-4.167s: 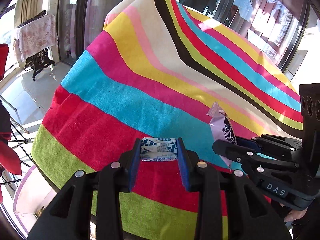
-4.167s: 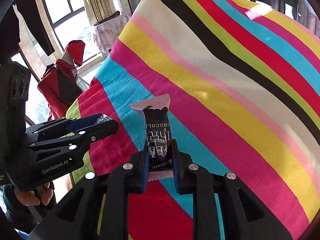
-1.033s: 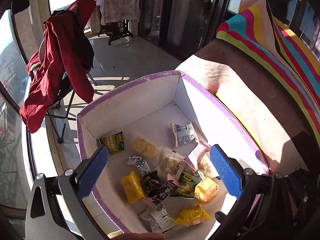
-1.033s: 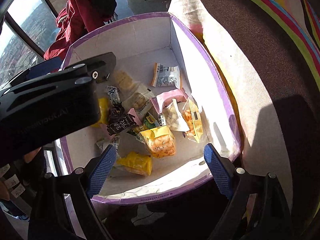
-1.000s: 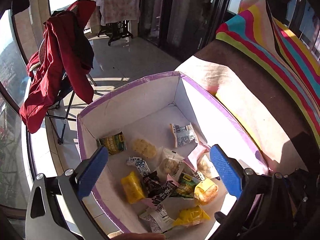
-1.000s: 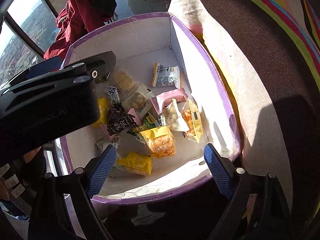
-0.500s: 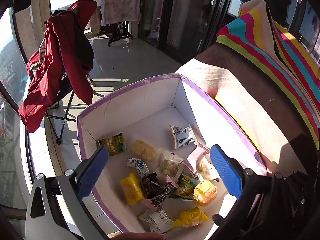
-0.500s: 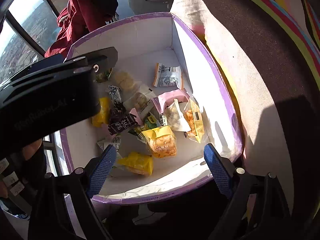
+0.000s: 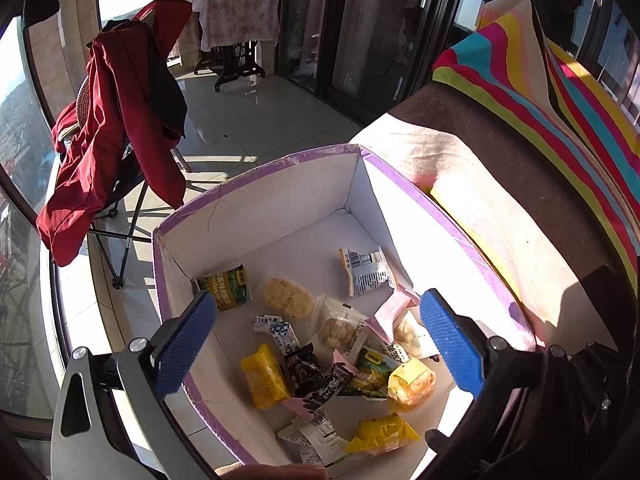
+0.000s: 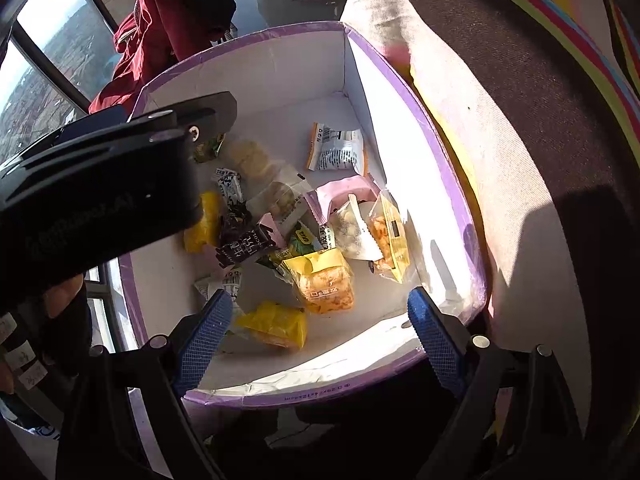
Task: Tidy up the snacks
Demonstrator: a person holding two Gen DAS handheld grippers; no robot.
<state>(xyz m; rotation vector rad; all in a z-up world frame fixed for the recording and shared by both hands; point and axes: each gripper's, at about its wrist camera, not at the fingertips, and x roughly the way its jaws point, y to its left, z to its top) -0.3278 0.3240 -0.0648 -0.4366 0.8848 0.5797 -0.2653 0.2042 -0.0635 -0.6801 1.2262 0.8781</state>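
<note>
A white box with a purple rim [image 9: 280, 164] [image 10: 248, 44] stands on the floor beside the table and holds several snack packets. The blue-and-white packet [image 9: 280, 328] [image 10: 229, 181] and the black chocolate bar [image 9: 326, 386] [image 10: 246, 250] lie inside among yellow, green and clear packets. My left gripper [image 9: 318, 342] hangs above the box, open and empty. It shows as a black body in the right wrist view [image 10: 100, 184]. My right gripper [image 10: 320, 332] is open and empty above the box's near side.
The table with a striped cloth [image 9: 560, 92] over a brown cover [image 10: 520, 100] rises right of the box. A folding chair draped with red clothes [image 9: 112, 120] stands on the tiled floor behind the box. Windows run along the left.
Since 4.2 s ago both grippers left the table, opened and let go of their packets, which now lie in the box. Over the last second both views have shifted only slightly.
</note>
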